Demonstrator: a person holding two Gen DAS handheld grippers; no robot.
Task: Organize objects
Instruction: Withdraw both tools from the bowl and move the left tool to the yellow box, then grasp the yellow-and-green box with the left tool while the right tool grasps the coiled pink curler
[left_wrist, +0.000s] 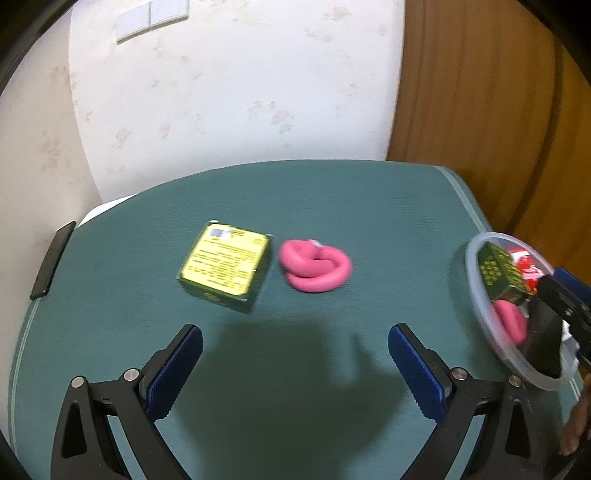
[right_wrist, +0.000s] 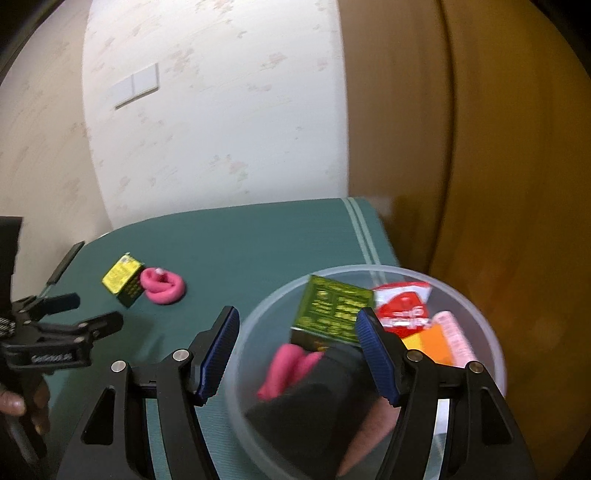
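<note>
A yellow-green box (left_wrist: 226, 266) and a coiled pink band (left_wrist: 314, 270) lie side by side on the green mat (left_wrist: 332, 199). My left gripper (left_wrist: 295, 347) is open and empty, a short way in front of them. A clear round bowl (right_wrist: 491, 332) at the right holds a green box (right_wrist: 332, 312), a pink band (right_wrist: 288, 369), a red-white packet (right_wrist: 402, 306), an orange item and a black object. My right gripper (right_wrist: 295, 325) is open and empty above the bowl. The box (right_wrist: 123, 283) and band (right_wrist: 164, 286) on the mat also show in the right wrist view.
A black phone-like slab (left_wrist: 51, 260) lies at the mat's left edge. A floral-papered wall (left_wrist: 229, 92) is behind the table, with a wooden door (left_wrist: 480, 110) to the right. The bowl (left_wrist: 476, 295) sits near the mat's right edge.
</note>
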